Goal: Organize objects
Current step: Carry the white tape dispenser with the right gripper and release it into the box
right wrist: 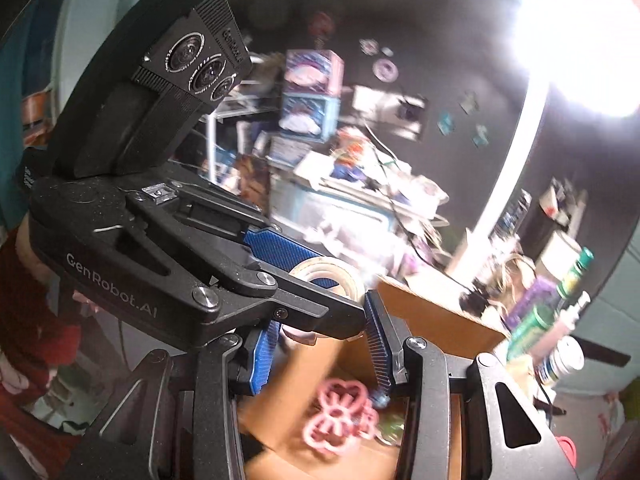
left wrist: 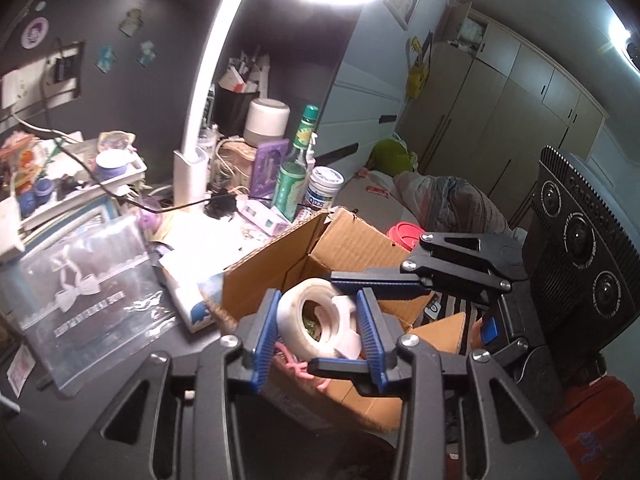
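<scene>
From the left wrist, the left gripper has its jaws squeezed on a roll of clear tape, held over the open cardboard box. The right gripper reaches across from the right, one finger behind the tape and one in front. From the right wrist, the right gripper's jaws are open wide and hold nothing, above a pink flower thing in the box; the tape sits just past them.

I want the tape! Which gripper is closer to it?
Left. The left gripper is shut on the tape above the box; the right gripper is open just beside it.
</scene>
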`<state>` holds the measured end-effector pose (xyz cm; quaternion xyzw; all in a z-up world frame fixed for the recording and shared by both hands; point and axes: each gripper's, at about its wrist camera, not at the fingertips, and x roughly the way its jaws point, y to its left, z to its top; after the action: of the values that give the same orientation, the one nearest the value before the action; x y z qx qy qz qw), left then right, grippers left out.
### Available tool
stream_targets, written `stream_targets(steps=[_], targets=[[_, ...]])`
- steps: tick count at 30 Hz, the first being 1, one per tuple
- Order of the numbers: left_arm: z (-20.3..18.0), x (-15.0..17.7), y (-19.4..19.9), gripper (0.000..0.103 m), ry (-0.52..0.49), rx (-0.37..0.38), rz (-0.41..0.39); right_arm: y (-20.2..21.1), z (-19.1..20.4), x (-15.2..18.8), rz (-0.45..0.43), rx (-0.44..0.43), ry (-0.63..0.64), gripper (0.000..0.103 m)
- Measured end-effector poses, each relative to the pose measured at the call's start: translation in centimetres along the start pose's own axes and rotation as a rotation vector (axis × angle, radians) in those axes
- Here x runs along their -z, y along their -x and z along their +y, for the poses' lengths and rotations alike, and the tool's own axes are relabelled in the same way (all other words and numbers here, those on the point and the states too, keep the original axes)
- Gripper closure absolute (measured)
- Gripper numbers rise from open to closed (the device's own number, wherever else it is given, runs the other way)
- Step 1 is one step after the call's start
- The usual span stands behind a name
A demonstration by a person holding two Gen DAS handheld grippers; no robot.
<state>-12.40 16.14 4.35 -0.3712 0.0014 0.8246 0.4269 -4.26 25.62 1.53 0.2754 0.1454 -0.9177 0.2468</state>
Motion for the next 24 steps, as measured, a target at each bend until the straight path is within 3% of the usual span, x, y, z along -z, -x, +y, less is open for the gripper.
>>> stream_targets(steps=[7,9,11,24], targets=[[-0.3,-1.3,-3.0,0.064,-0.004,0.01,0.051,-0.9,-3.1,0.9,0.085,0.006,-0.044,0.066],[-0.4,-1.5,-3.0,0.047,-0.009,-0.009,0.043,-1.3,-3.5,1.0,0.108,0.0,-0.05,0.065],[-0.4,-1.6,-2.5,0.029,-0.02,-0.05,0.025,-1.6,-3.8,1.0,0.129,-0.004,-0.055,0.056],[0.7,0.2,3.8,0.024,-0.015,-0.142,-0.089,-1.1,-3.2,0.2,0.124,-0.008,-0.044,0.055]])
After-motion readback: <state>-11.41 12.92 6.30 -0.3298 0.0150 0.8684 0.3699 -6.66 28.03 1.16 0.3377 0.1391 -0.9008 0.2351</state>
